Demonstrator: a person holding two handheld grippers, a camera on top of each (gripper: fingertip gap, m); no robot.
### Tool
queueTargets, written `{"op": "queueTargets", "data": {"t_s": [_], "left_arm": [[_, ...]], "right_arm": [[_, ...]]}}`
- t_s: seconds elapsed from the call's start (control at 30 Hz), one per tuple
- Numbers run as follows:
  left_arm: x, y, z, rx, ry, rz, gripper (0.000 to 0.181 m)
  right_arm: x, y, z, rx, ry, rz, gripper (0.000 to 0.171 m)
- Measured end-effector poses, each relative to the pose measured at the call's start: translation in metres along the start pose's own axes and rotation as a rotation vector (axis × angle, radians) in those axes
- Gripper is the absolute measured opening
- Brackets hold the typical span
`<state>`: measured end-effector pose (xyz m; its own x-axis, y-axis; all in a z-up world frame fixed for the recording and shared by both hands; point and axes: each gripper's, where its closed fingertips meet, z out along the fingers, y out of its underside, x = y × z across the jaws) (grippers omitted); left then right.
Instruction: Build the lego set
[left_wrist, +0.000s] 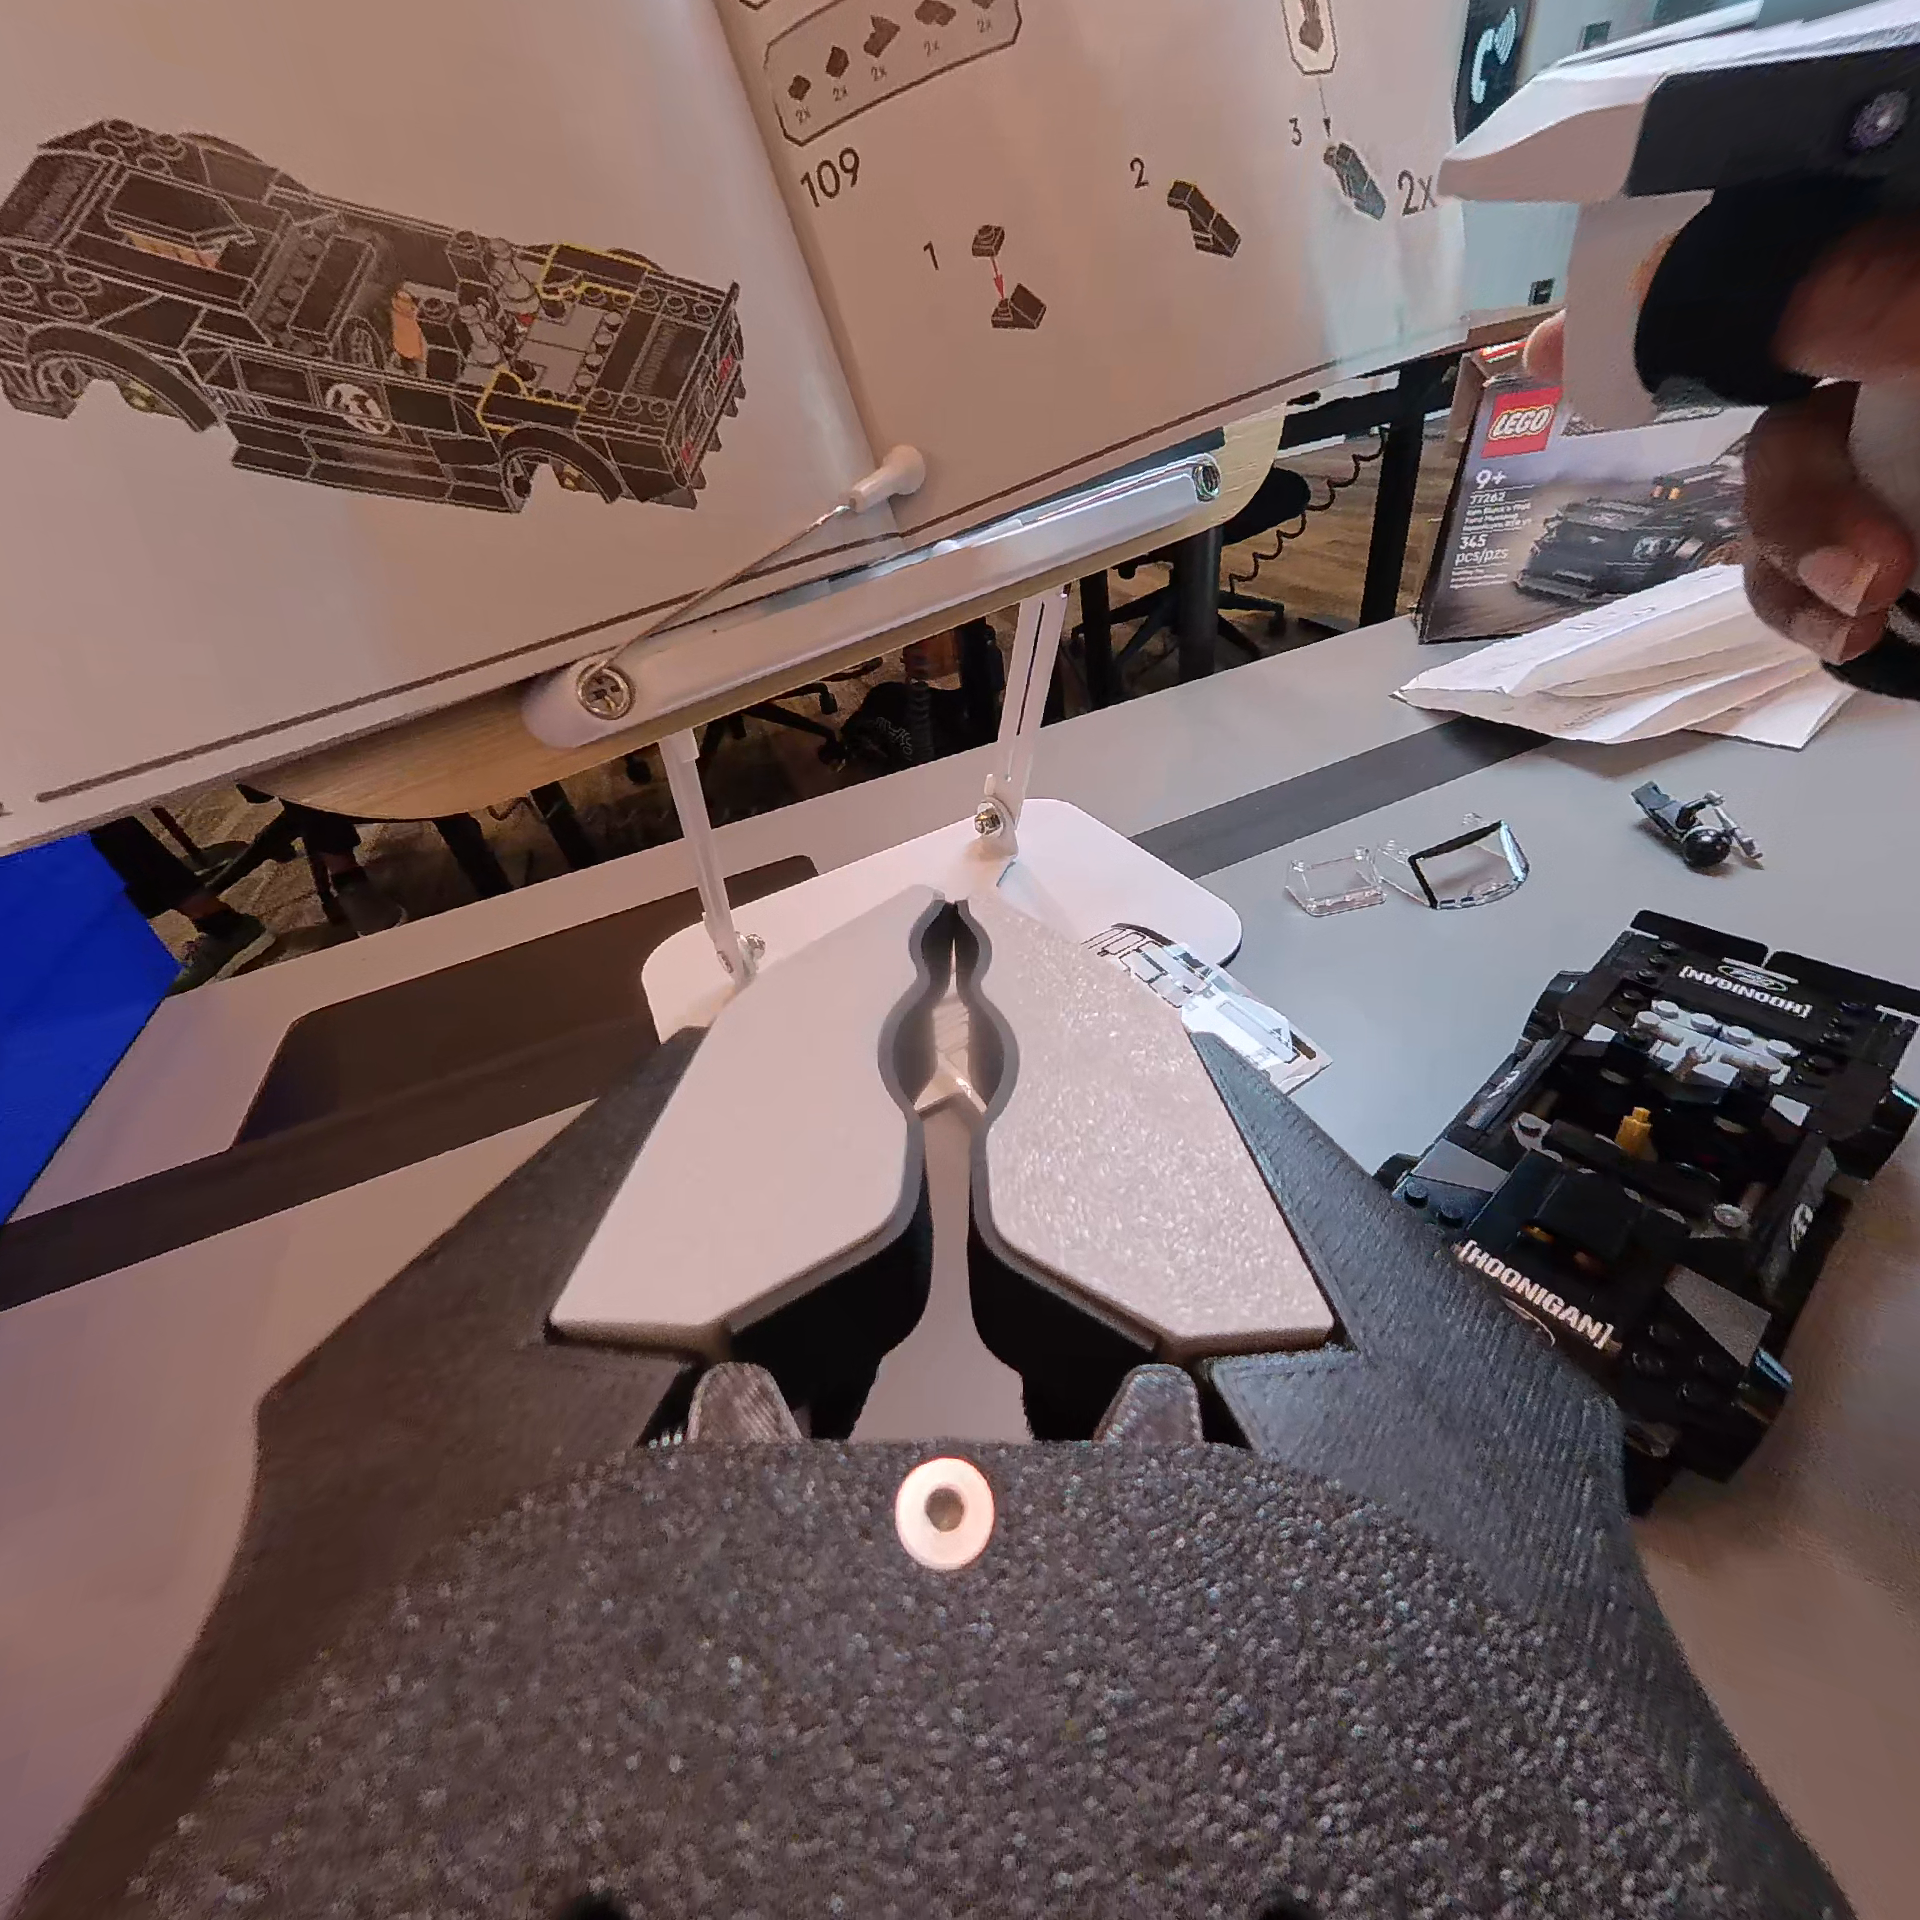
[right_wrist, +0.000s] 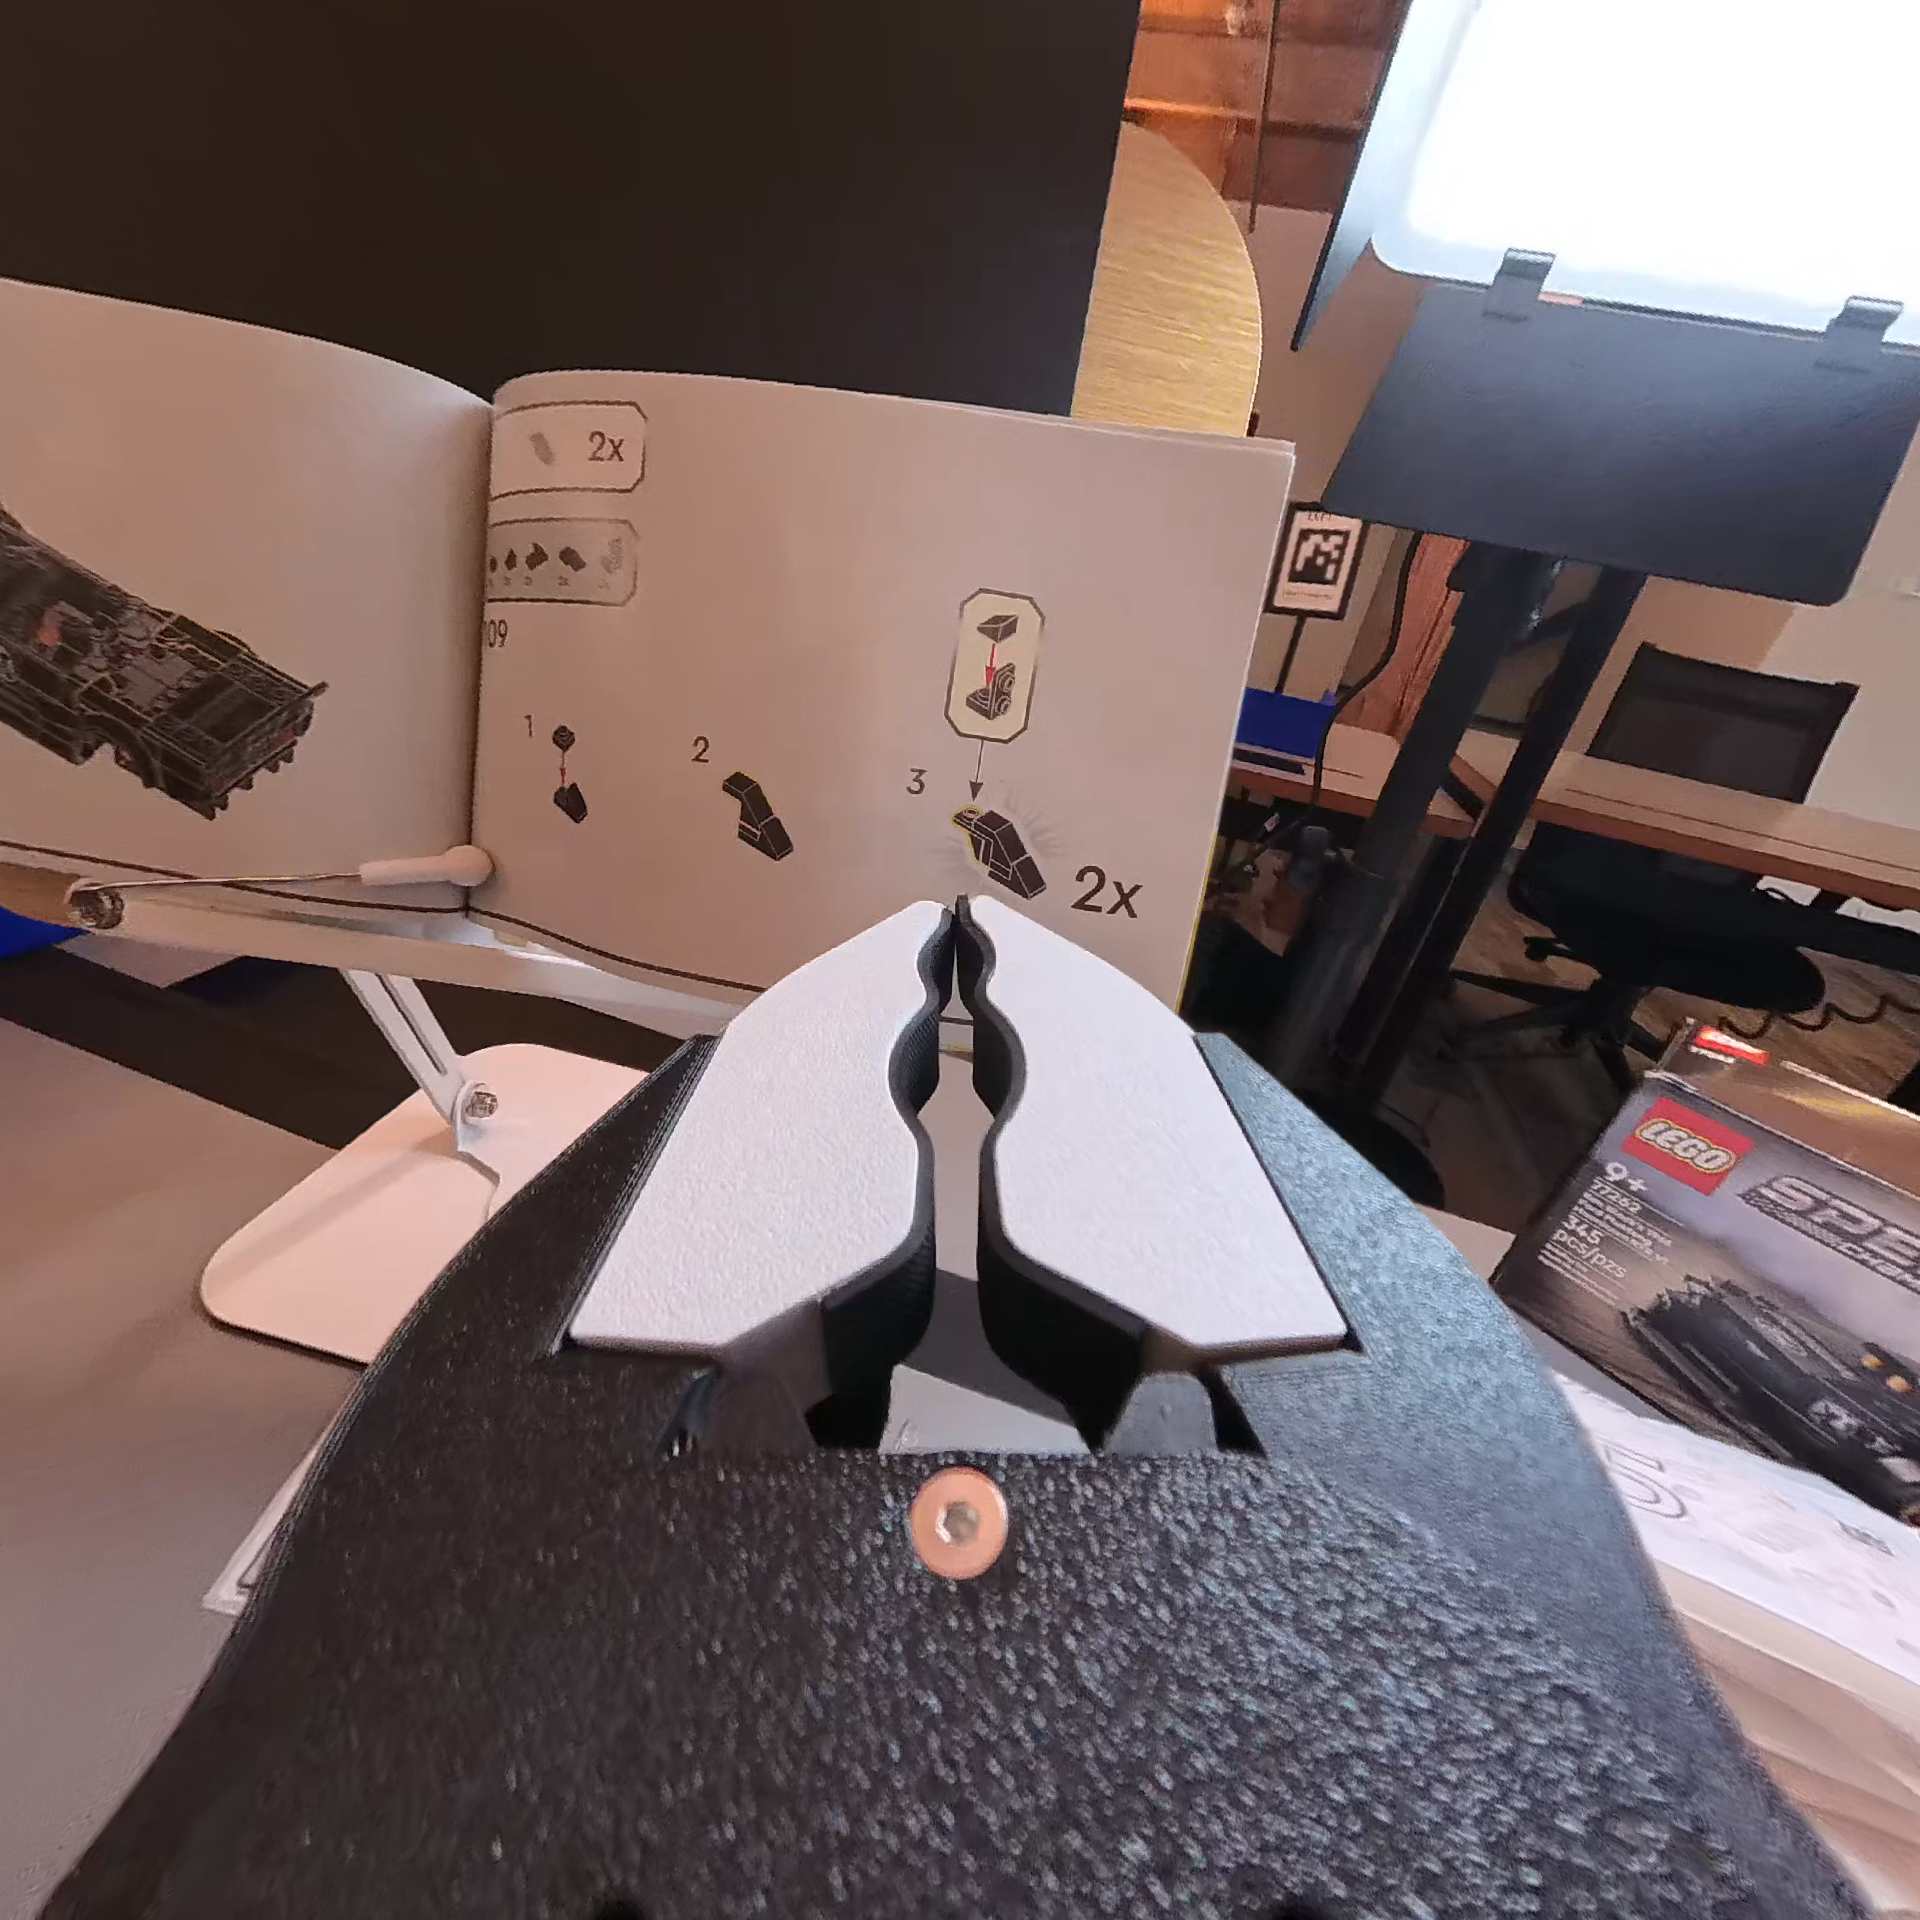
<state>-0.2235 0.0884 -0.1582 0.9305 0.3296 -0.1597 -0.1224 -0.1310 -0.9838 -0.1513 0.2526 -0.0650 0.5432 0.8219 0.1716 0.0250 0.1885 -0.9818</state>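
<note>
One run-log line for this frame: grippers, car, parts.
left gripper: shut, empty | right gripper: shut, empty, facing instruction booklet | black Lego car: on table, untouched | clear windscreen pieces: loose

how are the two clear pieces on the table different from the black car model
The two small clear transparent pieces are loose single parts lying behind the car; the black brick-built car model is a large assembly of many bricks. The clear pieces are see-through, one with a black outline; the car is opaque black with grey and yellow parts in its open top. Both rest on the grey table, untouched by the shut left gripper.
</note>
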Motion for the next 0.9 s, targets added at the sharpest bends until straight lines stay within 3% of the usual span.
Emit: {"op": "queueTargets", "data": {"t_s": [0.07,0.23,0.6,0.9], "left_arm": [[0.000,0.001,0.000,-0.002,-0.001,0.002,0.000],[-0.003,0.000,-0.002,-0.001,-0.012,0.016,0.000],[-0.027,-0.019,-0.012,0.071,-0.098,-0.008,0.001],[-0.011,-0.086,-0.042,0.203,-0.035,0.057,0.000]], "right_arm": [[-0.003,0.000,-0.003,0.001,-0.035,-0.013,0.012],[-0.010,0.007,-0.033,-0.009,-0.137,-0.094,0.020],[-0.019,0.057,-0.193,-0.141,-0.345,-0.032,0.021],[-0.027,0.065,-0.212,-0.072,-0.436,0.024,0.018]]}}
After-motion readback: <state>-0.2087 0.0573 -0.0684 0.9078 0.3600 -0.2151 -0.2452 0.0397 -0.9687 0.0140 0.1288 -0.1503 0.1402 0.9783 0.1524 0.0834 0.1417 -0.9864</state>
